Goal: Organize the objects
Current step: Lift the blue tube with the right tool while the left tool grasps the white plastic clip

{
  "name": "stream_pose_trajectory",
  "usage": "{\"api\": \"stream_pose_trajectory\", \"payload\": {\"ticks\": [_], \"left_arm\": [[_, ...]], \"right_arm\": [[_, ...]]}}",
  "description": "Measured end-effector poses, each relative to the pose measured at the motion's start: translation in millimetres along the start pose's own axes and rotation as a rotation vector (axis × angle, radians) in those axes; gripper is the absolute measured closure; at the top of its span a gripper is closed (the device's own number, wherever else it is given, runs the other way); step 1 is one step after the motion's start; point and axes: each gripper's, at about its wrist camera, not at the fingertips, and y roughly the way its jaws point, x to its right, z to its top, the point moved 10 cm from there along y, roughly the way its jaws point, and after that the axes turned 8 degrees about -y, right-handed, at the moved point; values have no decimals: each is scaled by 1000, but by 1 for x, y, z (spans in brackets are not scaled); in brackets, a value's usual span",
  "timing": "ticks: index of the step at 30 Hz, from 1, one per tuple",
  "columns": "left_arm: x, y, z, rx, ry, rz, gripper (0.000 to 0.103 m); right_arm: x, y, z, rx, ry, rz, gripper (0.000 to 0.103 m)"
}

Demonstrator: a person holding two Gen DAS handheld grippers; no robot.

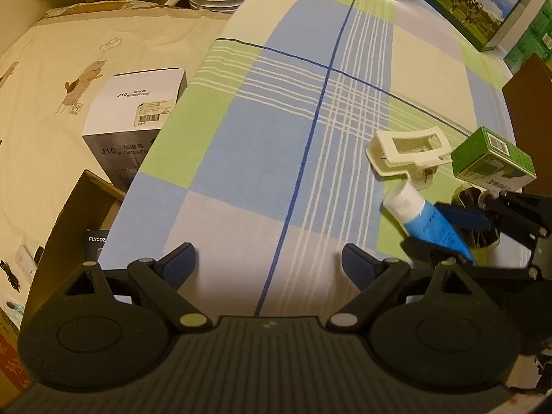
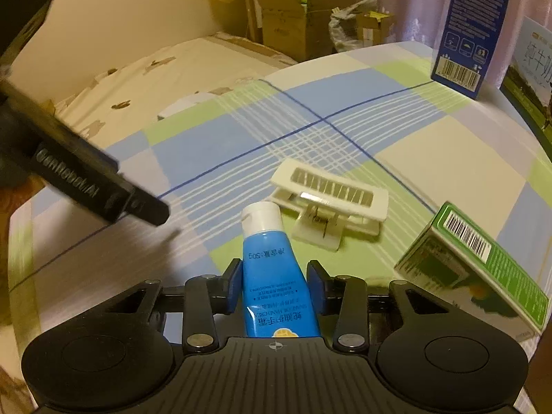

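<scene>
The right claw (image 2: 275,286) is clamped on the blue tube (image 2: 276,276), whose long axis runs straight ahead, cap outward, while the left claw (image 1: 269,265) gapes wide and empty over the counter (image 1: 241,189)

A table under a plaid cloth (image 1: 262,158) carries a white clip (image 1: 407,153) at centre right, a tilted green carton (image 1: 493,158) beside it, and a dark-blue box (image 2: 465,34) at upper right.

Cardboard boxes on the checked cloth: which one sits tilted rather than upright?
The small green cardboard box, near the white plastic clip, leans on something beneath it. The dark blue barcode box at the far edge stands upright.
</scene>
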Motion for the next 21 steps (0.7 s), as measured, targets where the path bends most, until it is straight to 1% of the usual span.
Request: {"api": "stream_pose_trajectory", "payload": {"ticks": [3,7,10,15,18,21], "left_arm": [[4,-2,0,3,19,-7,13],[12,-4,1,11,61,-21,13],[23,-4,4,17,105,-40,13],[50,0,12,25,183,-91,13],[72,2,21,45,251,-121,13],[95,5,32,67,342,-153,13]], "right_arm": [[-6,-8,-10,-7,-4,21,66],[-10,-25,-32,-21,-13,29,67],[-3,-39,-53,-39,22,15,67],[21,-64,-87,-76,128,-65,67],[39,-81,-109,-97,211,-133,67],[58,-97,-131,-107,297,-201,67]]}}
